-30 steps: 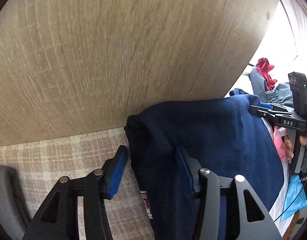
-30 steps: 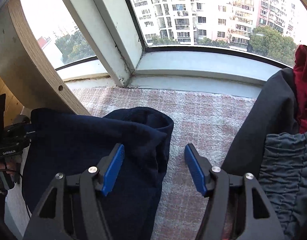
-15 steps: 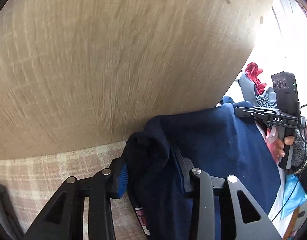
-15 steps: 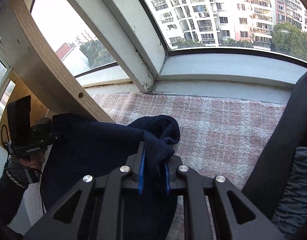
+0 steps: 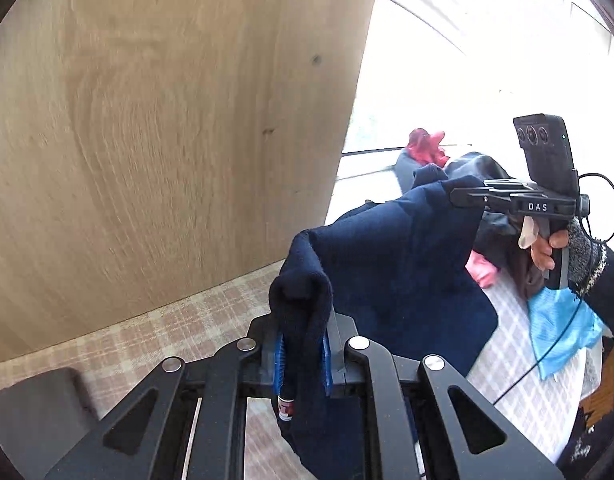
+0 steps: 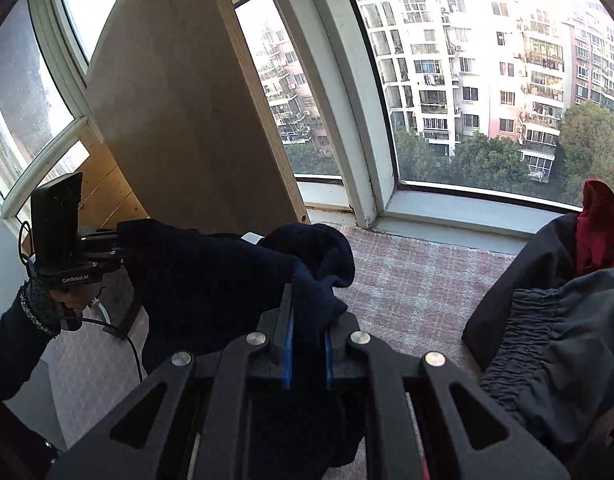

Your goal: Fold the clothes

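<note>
Above the plaid cloth surface (image 5: 155, 332), beside a wood panel (image 5: 167, 120): navy garment (image 5: 399, 276) hangs stretched between both tools. Left gripper (image 5: 302, 354) clamped on one bunched corner, blue pads (image 5: 278, 360) pressing fabric. Right gripper (image 6: 307, 344) closed tight on the opposite corner. Heap of dark and red clothes (image 6: 567, 300) lies near, to the right.

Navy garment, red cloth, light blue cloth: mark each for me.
navy garment (image 5: 403, 272): left wrist view, on the stretched panel between the two tools.
red cloth (image 6: 599, 232): right wrist view, on its upper fold atop the dark pile.
light blue cloth (image 5: 563, 328): left wrist view, on its crumpled middle.
</note>
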`<action>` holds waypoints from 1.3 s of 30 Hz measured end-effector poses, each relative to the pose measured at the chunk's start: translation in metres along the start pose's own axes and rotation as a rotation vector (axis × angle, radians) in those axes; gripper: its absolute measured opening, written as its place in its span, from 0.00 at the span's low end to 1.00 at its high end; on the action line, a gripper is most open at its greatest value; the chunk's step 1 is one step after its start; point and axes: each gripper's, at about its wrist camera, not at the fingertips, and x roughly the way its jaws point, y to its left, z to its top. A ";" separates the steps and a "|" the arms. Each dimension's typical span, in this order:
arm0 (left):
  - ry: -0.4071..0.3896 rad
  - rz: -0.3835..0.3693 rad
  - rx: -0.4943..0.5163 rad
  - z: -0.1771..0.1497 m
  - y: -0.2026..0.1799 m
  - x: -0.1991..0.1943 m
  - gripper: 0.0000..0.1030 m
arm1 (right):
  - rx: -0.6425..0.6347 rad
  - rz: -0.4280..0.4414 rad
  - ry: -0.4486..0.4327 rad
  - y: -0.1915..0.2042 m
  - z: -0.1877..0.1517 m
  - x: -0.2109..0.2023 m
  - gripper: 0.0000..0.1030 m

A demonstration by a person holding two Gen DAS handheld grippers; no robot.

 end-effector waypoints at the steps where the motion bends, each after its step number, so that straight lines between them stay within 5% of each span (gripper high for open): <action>1: -0.009 0.008 0.015 0.002 0.000 -0.012 0.12 | -0.011 -0.004 -0.011 0.007 0.000 -0.008 0.10; 5: -0.055 0.004 0.058 -0.006 -0.021 -0.052 0.12 | -0.060 -0.022 -0.058 0.039 -0.004 -0.042 0.10; 9: -0.085 0.044 0.177 -0.036 -0.072 -0.098 0.12 | -0.131 -0.057 -0.125 0.085 -0.045 -0.090 0.10; 13: -0.089 0.061 0.248 -0.095 -0.118 -0.137 0.12 | -0.176 -0.116 -0.161 0.129 -0.115 -0.124 0.10; 18: 0.004 0.015 0.269 -0.195 -0.148 -0.178 0.12 | -0.180 -0.148 -0.164 0.164 -0.212 -0.149 0.10; 26: 0.293 -0.015 0.382 -0.344 -0.194 -0.205 0.16 | -0.338 -0.315 0.193 0.198 -0.360 -0.147 0.20; 31: 0.232 0.000 0.395 -0.340 -0.206 -0.238 0.16 | -0.294 -0.286 0.168 0.205 -0.359 -0.183 0.20; 35: 0.141 0.001 0.504 -0.320 -0.227 -0.223 0.17 | -0.313 -0.214 0.168 0.214 -0.340 -0.169 0.21; 39: 0.188 0.035 0.605 -0.319 -0.234 -0.179 0.18 | -0.431 -0.163 0.267 0.229 -0.351 -0.130 0.21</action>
